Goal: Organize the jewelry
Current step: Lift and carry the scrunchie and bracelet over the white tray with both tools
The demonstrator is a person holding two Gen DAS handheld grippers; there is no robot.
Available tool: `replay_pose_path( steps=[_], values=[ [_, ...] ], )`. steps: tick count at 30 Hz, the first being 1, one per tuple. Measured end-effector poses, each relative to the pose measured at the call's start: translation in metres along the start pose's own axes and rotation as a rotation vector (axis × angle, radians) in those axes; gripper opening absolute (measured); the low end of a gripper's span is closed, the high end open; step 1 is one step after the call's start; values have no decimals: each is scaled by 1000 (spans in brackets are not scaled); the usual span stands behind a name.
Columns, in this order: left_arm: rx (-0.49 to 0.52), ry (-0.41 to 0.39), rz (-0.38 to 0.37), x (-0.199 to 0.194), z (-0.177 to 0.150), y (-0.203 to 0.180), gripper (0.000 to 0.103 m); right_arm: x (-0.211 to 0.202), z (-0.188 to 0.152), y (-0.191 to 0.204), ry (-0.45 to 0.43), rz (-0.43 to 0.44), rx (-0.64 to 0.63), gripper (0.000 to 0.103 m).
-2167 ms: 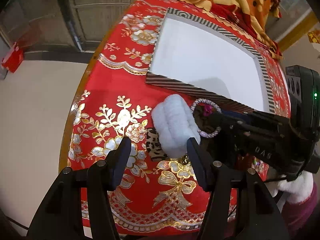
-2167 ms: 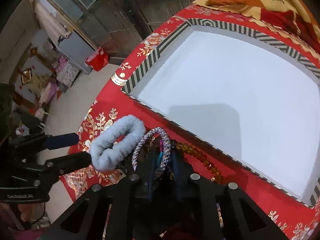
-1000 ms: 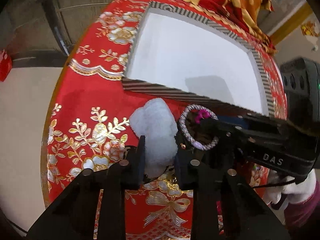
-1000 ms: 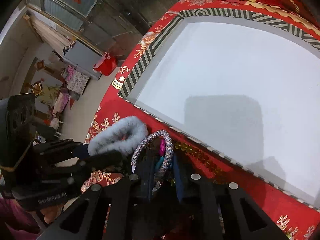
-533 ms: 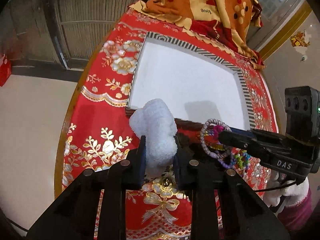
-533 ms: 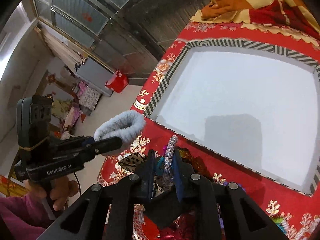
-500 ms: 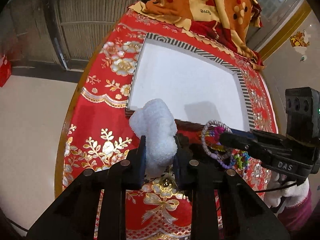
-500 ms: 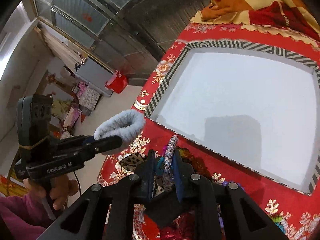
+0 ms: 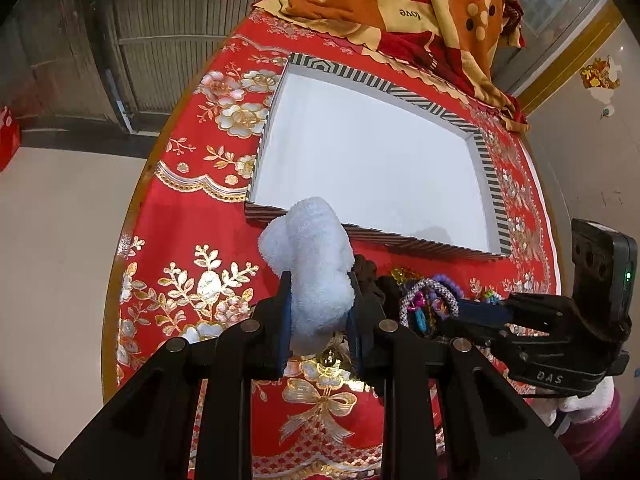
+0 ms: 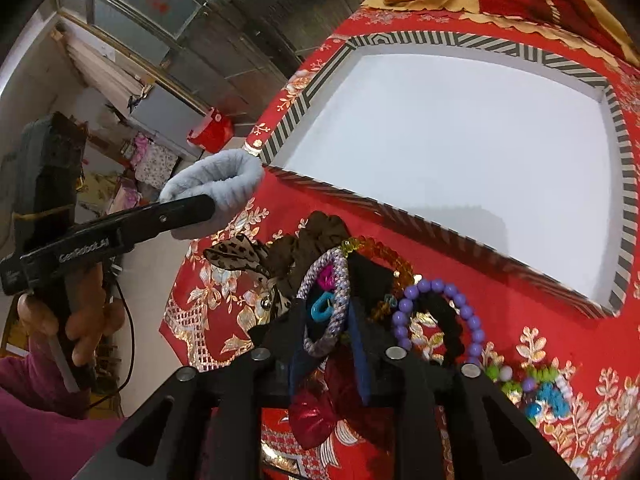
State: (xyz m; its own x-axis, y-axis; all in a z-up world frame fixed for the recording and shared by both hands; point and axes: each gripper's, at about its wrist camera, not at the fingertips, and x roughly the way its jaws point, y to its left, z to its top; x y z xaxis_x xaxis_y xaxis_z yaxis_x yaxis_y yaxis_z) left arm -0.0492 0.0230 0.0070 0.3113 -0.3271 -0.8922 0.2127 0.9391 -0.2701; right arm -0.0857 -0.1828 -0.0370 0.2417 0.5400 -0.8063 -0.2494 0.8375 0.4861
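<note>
The left gripper (image 9: 318, 312) clamps a white fluffy scrunchie (image 9: 312, 260); the right gripper (image 10: 326, 320), jaws just widening, loosely rings a braided bracelet (image 10: 326, 300). Next: carry both into the striped-rim tray (image 9: 492, 172).

Fluffy white scrunchie's (image 9: 312, 264) lower end hidden between the left gripper (image 9: 320, 312), orange blanket (image 9: 404, 0) cropped at top edge
</note>
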Motion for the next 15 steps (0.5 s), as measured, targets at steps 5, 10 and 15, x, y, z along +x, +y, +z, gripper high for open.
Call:
replay_pose_path(
  steps=[5,10,15],
  values=[
    [4,1,-4,0,-1,-2,22,4,-9,-2,1,-27,5,28],
    [-1,9,-1,2,-1,0,22,4,-14,4,-32,-61,-25,9],
    [-12,-5,-3,-4,0,5,22,-6,-10,5,-65,-65,-26,7]
  ],
)
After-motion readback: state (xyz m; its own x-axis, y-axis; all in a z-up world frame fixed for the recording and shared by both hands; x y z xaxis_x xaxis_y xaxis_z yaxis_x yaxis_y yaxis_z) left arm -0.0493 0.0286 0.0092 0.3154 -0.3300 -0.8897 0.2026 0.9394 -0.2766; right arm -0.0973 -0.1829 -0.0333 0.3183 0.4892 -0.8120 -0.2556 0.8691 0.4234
